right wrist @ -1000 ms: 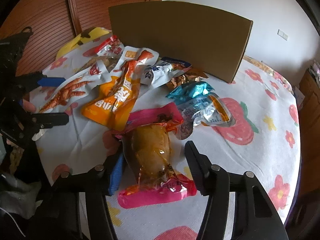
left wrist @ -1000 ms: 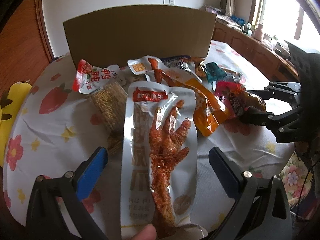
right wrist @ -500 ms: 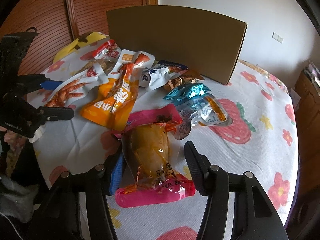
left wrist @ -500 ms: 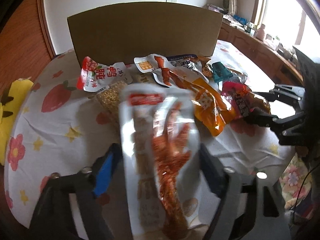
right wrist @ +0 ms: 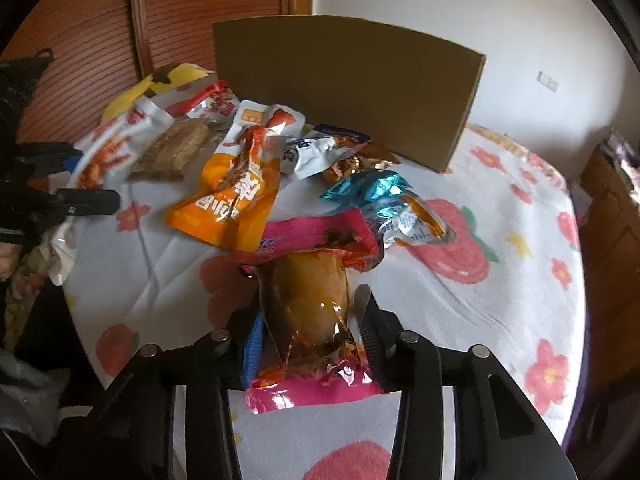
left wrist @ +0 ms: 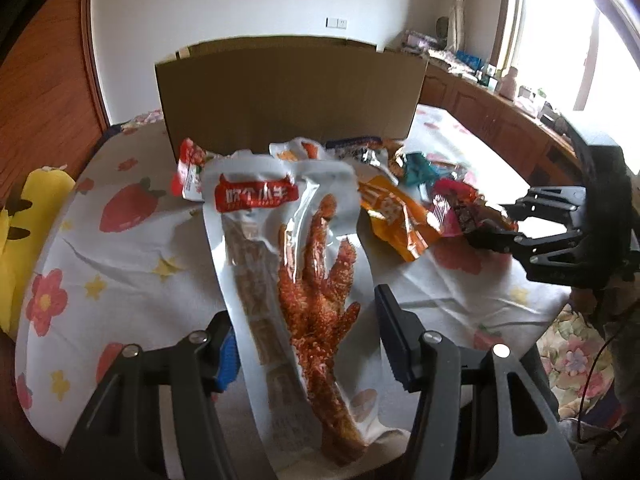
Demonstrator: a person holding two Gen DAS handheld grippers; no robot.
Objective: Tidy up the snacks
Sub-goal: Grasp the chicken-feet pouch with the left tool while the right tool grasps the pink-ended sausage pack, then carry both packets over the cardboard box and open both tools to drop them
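Two wrist fisheyes, angled down, close over table (left wrist: 120,264), both sharing cardboard box (right wrist: 344,84), snack pile (left wrist: 400,208)

White tablecloth (left wrist: 120,280) with red strawberries, pink-edged packet (right wrist: 312,312), orange pouch (right wrist: 232,196).

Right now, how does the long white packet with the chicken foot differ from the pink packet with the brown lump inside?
The chicken foot packet is long, flat and white with a red label; the pink packet is shorter and bulges around its brown filling. The chicken foot packet sits between the left tool; the pink packet is pinched in the right tool, whose jaws have just been closing. Both are sealed snacks with clear windows.
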